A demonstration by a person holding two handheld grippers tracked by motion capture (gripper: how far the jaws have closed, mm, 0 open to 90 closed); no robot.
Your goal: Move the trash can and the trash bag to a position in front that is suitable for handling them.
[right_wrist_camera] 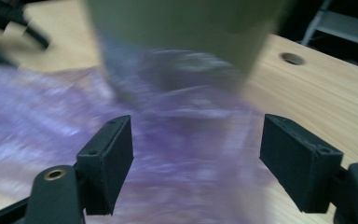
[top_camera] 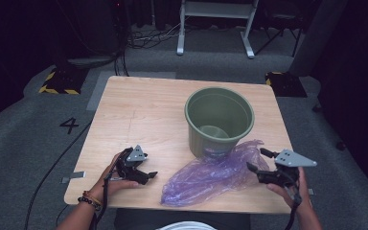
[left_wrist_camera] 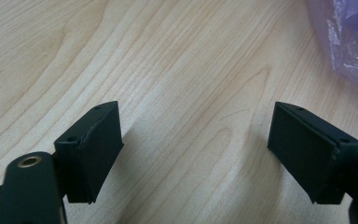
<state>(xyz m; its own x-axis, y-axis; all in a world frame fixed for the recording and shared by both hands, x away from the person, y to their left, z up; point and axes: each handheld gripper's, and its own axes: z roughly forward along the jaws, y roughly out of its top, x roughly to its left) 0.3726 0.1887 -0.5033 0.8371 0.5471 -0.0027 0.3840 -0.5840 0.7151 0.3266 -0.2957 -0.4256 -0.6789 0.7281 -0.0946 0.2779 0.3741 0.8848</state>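
A green plastic bucket (top_camera: 219,120) stands upright on the wooden table (top_camera: 143,110), right of centre. A crumpled purple plastic bag (top_camera: 208,175) lies on the table against the bucket's front. My right gripper (top_camera: 258,163) hovers at the bag's right end, open, jaws wide apart with nothing between them; in the right gripper view the blurred bag (right_wrist_camera: 177,154) and bucket (right_wrist_camera: 182,28) lie ahead. My left gripper (top_camera: 146,172) rests low over the table left of the bag, open and holding nothing; its view has bare wood and a corner of the bag (left_wrist_camera: 349,42).
The table's front edge runs just behind both hands. On the grey floor beyond are a white metal frame (top_camera: 215,24), cables and yellow-black striped blocks (top_camera: 57,81). A small round hole (right_wrist_camera: 292,58) marks the tabletop near the bucket.
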